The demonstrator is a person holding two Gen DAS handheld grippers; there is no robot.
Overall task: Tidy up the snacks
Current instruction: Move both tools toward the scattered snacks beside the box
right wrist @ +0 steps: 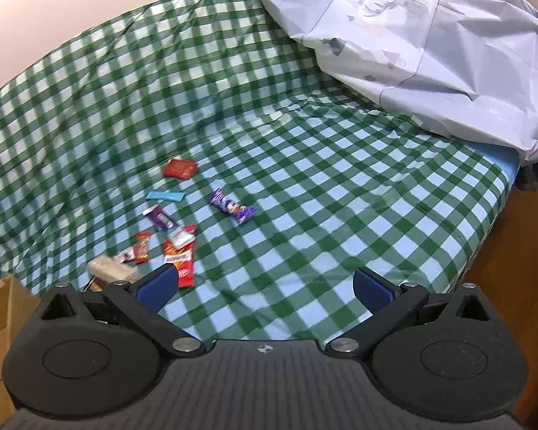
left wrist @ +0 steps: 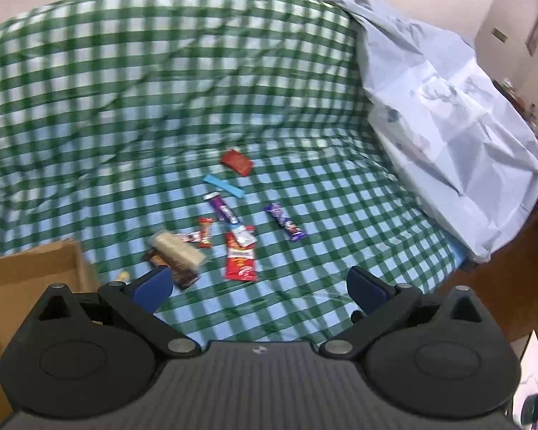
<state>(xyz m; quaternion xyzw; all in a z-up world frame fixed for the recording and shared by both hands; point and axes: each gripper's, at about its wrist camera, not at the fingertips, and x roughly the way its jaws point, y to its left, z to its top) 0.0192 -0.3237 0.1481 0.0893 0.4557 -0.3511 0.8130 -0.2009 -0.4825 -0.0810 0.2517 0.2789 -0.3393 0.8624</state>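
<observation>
Two grippers hang above the near edge of a bed, both with jaws spread wide and nothing between them: the left gripper (left wrist: 258,286) sits over bare cloth just in front of the snacks, and the right gripper (right wrist: 265,286) sits further right, over open checks with the snacks off to its left. A green-and-white checked cloth (left wrist: 340,215) covers the bed and rises into rumpled folds behind; a pale blue crumpled sheet (left wrist: 448,125) is heaped at the right end, with a plain wall beyond and brown floor at the right. The snacks lie loose in a small scatter on the cloth: a red packet (left wrist: 236,161) furthest back, a light blue stick (left wrist: 222,185), a purple bar (left wrist: 223,208), a second purple bar (left wrist: 285,222) apart to the right, a long red wrapper (left wrist: 240,261), a small red sweet (left wrist: 205,232) and a pale wafer pack (left wrist: 177,251) lying on a dark brown wrapper (left wrist: 183,274). A cardboard box (left wrist: 25,286) stands at the left near the wafer pack; its contents cannot be made out.
</observation>
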